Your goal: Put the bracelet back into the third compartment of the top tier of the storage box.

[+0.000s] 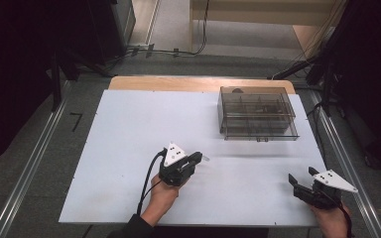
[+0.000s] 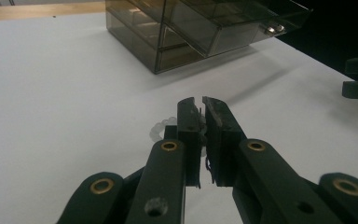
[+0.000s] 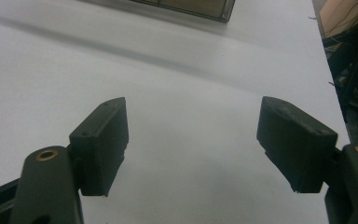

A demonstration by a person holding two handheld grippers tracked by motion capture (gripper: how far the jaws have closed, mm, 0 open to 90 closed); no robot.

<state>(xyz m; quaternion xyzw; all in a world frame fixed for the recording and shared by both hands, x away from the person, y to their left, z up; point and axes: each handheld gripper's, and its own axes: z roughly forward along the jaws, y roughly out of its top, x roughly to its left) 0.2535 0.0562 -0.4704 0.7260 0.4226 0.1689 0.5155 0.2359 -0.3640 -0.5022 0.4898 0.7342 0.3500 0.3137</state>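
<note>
One smoked transparent plastic drawer box (image 1: pixel 256 113), used as landmark throughout. Sits on white rectangular counter (image 1: pixel 129 129), toward far right part; top drawer pulled partly out toward near side, small metal knob at front. Inside, several dividers seen, contents can't tell.

Two claws, one per hand. Left claw (image 1: pixel 200 157) just off box's near-left corner, near but apart from it, pointing roughly toward box front. Jaws almost shut, only a thin slit between them, pinched on one small clear beaded bracelet (image 2: pixel 157 130): pale round beads bulging out at left of jaws in left gripper view, thin thread between pads. In high view a pale bit pokes from claw tip. Bracelet therefore up off counter surface or barely over it; contact w/ counter can't tell. Left hand (image 1: pixel 162 194) wrapped round handle, black cable trailing back toward dark sleeve.

Right claw (image 1: pixel 301 177) well apart from box, on near side, below box's right end, close to counter's right edge. Jaws spread wide, nothing between them, bare counter seen thru gap in right gripper view. Grey three-cornered plate on top of each claw, so two plates.

Counter: matte white sheet, one, laid over a light wood board showing as a strip beyond box. Room: dim, grey carpet floor, metal rails at both sides of counter, black cables on floor beyond box, dark stands at left & right.
</note>
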